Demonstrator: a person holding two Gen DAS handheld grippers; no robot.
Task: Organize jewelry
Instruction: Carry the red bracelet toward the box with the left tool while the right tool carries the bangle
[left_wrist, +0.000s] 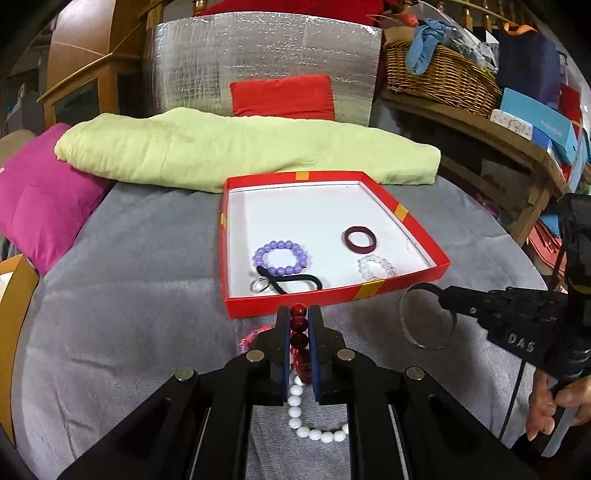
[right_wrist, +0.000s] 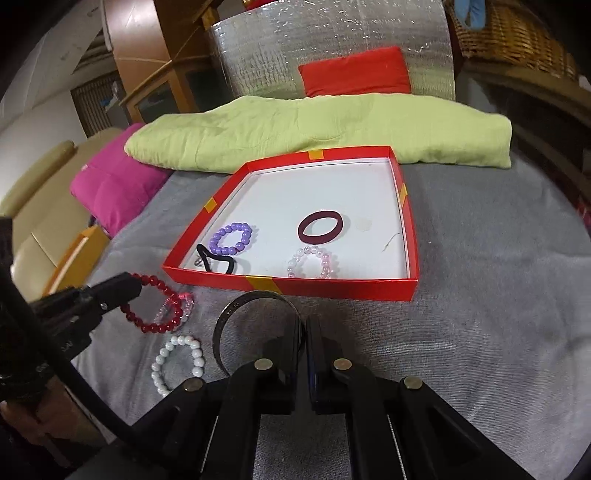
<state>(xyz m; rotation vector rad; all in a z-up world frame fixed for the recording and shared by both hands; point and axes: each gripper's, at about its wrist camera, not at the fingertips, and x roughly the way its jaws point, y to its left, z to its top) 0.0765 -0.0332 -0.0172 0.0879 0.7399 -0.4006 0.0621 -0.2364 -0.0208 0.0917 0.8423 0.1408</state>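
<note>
- My left gripper (left_wrist: 299, 314) is clamped on a red bead bracelet (right_wrist: 155, 306), pinched edge-on so the loop hangs free of the grey blanket (left_wrist: 129, 314); I judge this grip keeps the beads from snagging on the way to the box.
- My right gripper (right_wrist: 303, 332) is pinched tight on the rim of a metal bangle (right_wrist: 255, 325), held upright just near the red box's (right_wrist: 295, 286) near wall; it looks ready to be carried over that wall.
- The box already holds a purple bead bracelet (left_wrist: 280, 256), a dark maroon ring (left_wrist: 361, 239), a clear bead bracelet (left_wrist: 376, 267), a black hair tie (left_wrist: 291, 282) and a small silver ring (left_wrist: 259, 285), gathered at its near side.
- A white bead bracelet (right_wrist: 177, 363) and a pink clear bracelet (right_wrist: 177, 306) lie on the blanket at near left, unsorted.
</note>
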